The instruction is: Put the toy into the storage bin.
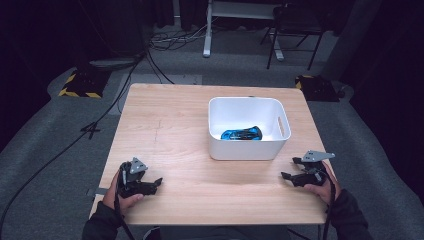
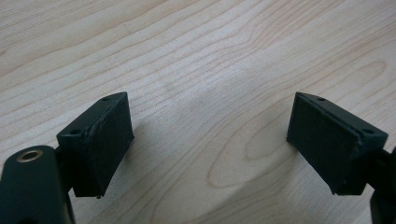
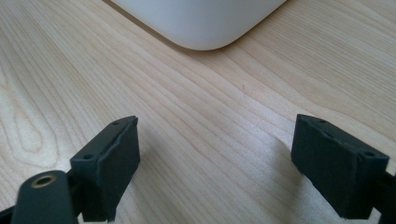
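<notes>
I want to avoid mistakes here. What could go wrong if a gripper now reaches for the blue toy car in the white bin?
1. The blue toy car lies deep in the white bin, so open jaws may hit its wall.
2. The right gripper is close to a bin corner and might push it across the table.

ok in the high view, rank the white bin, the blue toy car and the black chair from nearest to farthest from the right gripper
From the right gripper, at the table's near right edge:
1. White bin, just up and left of it on the table.
2. Blue toy car, inside the bin, on its floor.
3. Black chair, on the floor beyond the table's far side.
</notes>
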Tool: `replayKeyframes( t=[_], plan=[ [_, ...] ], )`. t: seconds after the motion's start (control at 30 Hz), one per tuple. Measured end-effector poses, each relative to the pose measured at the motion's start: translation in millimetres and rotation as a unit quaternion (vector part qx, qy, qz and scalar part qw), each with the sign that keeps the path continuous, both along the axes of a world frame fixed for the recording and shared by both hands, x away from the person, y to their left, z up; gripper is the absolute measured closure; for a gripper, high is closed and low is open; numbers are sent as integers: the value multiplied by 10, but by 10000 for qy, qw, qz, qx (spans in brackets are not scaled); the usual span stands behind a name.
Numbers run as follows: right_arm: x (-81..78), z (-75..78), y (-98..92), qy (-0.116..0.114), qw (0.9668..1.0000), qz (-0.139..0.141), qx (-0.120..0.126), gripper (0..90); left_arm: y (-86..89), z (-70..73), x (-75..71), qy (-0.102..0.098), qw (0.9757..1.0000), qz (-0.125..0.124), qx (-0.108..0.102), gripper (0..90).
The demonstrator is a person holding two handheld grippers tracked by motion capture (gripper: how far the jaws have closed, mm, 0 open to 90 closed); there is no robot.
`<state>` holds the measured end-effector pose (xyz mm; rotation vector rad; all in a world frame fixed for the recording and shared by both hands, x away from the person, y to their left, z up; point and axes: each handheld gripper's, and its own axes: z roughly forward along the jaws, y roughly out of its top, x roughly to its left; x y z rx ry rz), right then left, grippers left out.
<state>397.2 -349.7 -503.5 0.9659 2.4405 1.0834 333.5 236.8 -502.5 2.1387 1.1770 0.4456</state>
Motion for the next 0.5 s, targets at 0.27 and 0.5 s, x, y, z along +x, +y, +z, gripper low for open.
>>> replayKeyframes(
  t=[0.27, 0.5],
  plan=[
    [4, 0, -3, -5, 10000, 20, -10, 155, 0, 0, 0, 1, 10000, 0, 0, 145],
    [4, 0, -3, -8, 10000, 21, -11, 155, -10, -5, 3, 26, 10000, 27, -70, 144]
  ],
)
